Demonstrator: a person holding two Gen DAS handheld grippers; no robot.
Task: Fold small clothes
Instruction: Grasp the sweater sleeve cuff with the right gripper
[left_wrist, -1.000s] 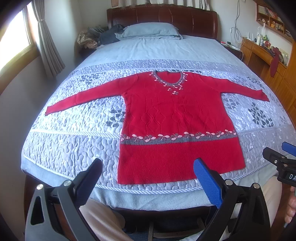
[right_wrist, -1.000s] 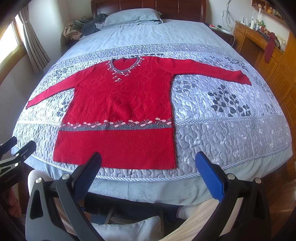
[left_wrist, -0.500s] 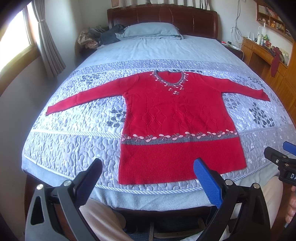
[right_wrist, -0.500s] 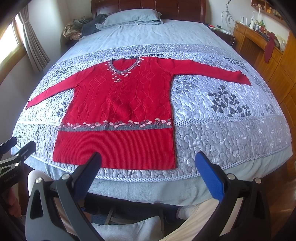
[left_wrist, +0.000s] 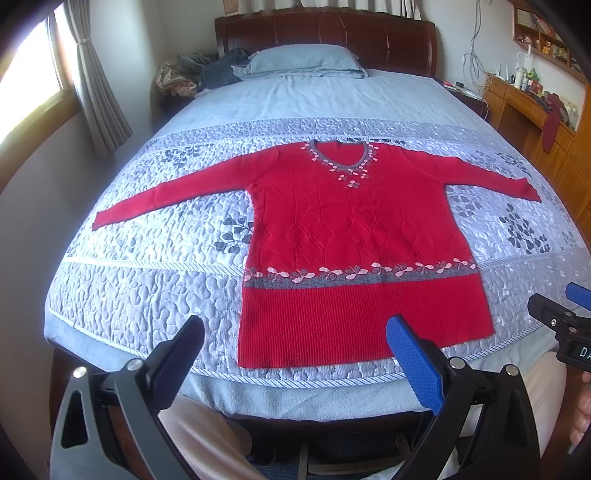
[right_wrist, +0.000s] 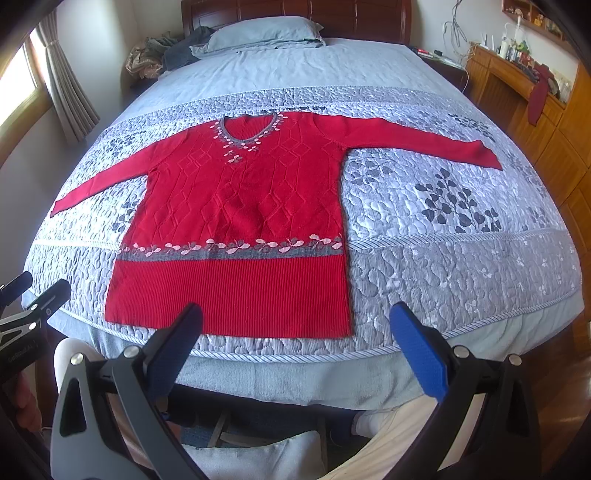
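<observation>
I see the red sweater (left_wrist: 351, 240) lying flat on the bed (left_wrist: 147, 288), sleeves spread wide. My left gripper (left_wrist: 295, 354) and right gripper (right_wrist: 295, 343) hover at the foot edge, fingers apart, holding nothing.

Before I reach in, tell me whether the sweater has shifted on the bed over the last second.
No. The sweater keeps its place: its hem lies along the same quilt edge cord as before.
</observation>
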